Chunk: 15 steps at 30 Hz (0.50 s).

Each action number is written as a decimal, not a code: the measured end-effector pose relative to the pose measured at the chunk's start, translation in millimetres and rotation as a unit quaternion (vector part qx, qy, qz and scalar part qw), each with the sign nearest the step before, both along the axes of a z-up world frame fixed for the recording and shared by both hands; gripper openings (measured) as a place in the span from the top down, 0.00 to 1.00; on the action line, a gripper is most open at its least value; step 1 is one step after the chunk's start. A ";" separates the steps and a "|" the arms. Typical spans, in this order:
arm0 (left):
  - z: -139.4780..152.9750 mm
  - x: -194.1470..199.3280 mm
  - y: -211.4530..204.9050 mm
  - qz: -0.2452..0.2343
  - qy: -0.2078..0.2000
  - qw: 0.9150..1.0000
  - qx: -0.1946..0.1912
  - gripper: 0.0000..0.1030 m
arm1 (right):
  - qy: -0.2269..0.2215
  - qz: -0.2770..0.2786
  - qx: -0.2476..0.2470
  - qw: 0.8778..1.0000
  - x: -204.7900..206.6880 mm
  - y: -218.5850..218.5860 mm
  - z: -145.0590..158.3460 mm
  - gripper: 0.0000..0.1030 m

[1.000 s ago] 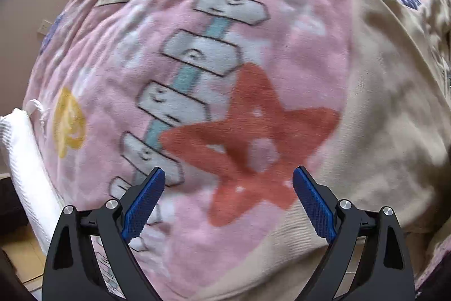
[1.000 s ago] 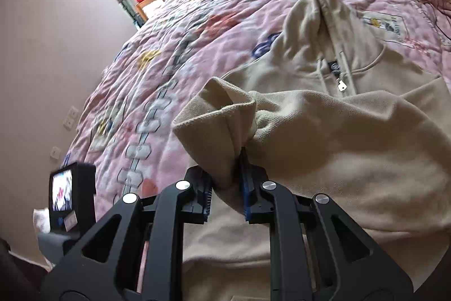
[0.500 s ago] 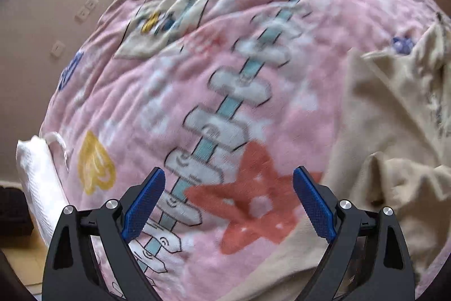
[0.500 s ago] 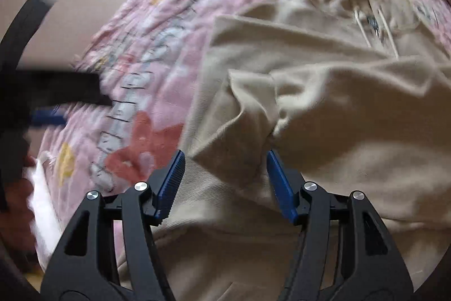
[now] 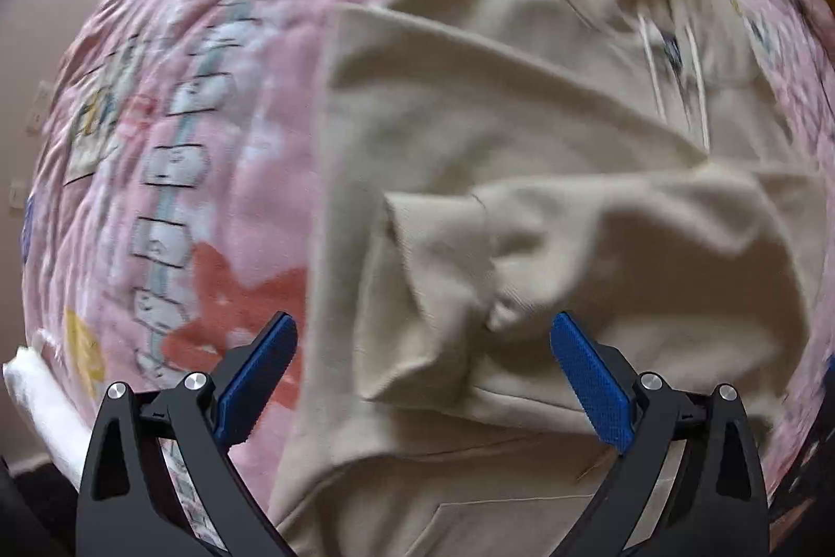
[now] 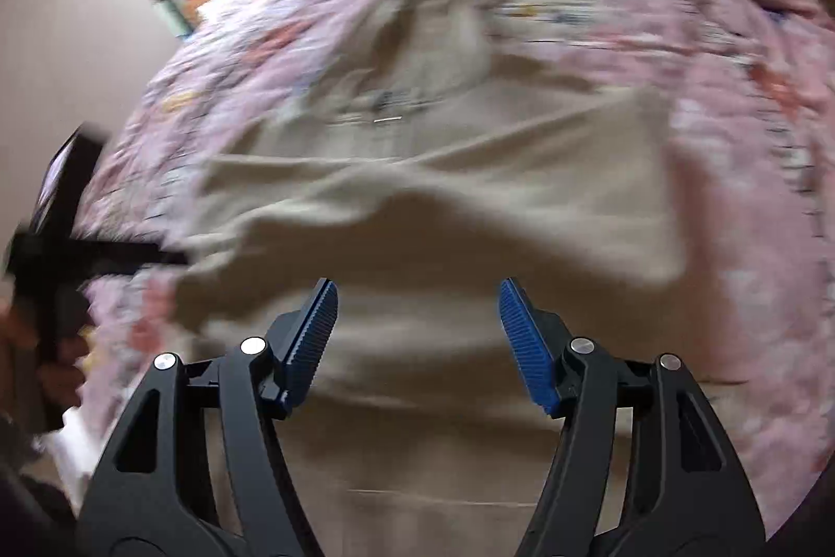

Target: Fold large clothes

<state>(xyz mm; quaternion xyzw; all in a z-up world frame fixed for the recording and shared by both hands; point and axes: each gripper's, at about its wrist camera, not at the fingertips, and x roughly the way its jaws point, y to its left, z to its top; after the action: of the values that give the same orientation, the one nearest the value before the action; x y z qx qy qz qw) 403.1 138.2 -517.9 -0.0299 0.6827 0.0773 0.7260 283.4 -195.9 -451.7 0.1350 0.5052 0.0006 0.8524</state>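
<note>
Bed under a pink patterned blanket (image 5: 250, 170), beige hoodie (image 5: 522, 170) spread across it.

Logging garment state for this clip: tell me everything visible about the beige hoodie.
The beige hoodie looks like soft fleece, with pale drawcords and a zipper near the hood at the far end. It lies spread on the pink patterned blanket, one sleeve folded across the body in a rumpled heap. The left claw and right claw are both open above it, gripping nothing.
</note>
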 end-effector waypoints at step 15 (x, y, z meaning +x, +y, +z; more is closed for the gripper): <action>-22.0 -26.0 0.0 0.022 0.003 0.999 0.037 0.83 | 0.061 -0.002 -0.052 0.997 110.9 -103.8 -57.1 0.38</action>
<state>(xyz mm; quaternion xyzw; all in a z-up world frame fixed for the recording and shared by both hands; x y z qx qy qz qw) 377.1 138.1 -539.9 -0.0178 0.6810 0.1181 0.7224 394.3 -299.7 -508.8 0.0918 0.5553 -0.0358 0.8258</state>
